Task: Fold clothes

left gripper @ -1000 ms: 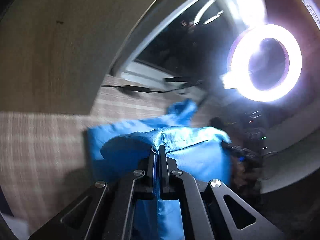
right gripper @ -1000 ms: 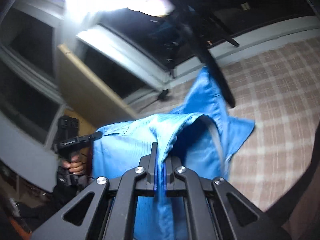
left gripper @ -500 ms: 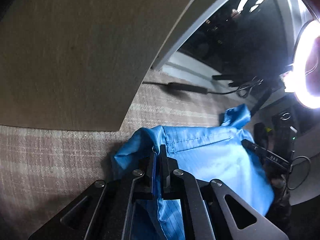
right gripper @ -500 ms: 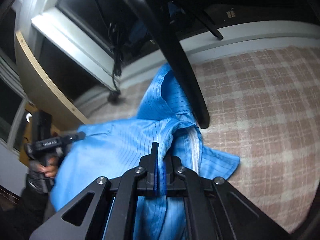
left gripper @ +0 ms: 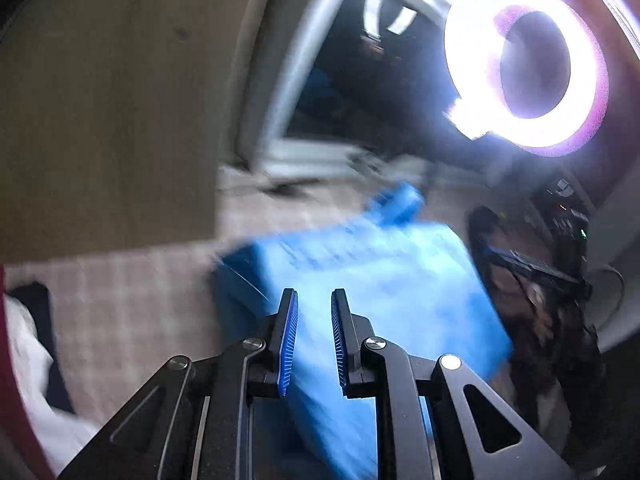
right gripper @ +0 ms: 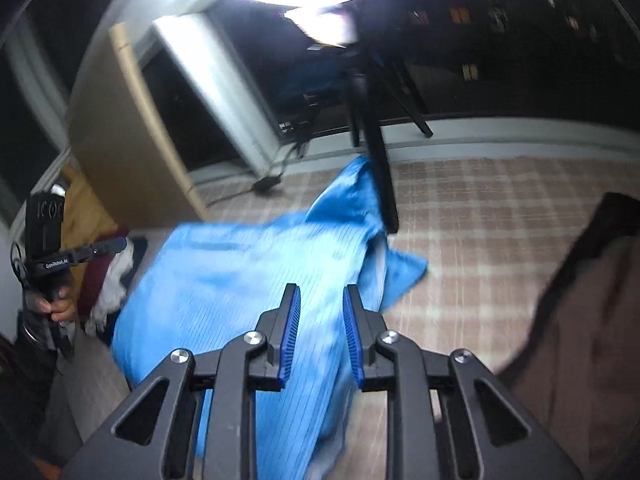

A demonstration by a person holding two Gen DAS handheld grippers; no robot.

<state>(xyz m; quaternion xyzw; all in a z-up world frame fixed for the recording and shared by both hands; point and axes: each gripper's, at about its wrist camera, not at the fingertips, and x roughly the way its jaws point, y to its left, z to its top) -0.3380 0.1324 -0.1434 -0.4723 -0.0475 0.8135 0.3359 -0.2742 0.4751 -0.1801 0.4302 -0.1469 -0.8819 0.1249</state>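
Both the left gripper and right gripper hang open, empty, over the blue shirt; best regrip its collar-side edges evenly before any fold.

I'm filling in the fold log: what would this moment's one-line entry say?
step: release | left tool: open | right tool: open | blue shirt: on plaid surface, ungripped | image: blurred

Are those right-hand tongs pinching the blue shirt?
No, the right tongs stand open, with a clear gap between their blue pads and the blue shirt lying loose beyond them.
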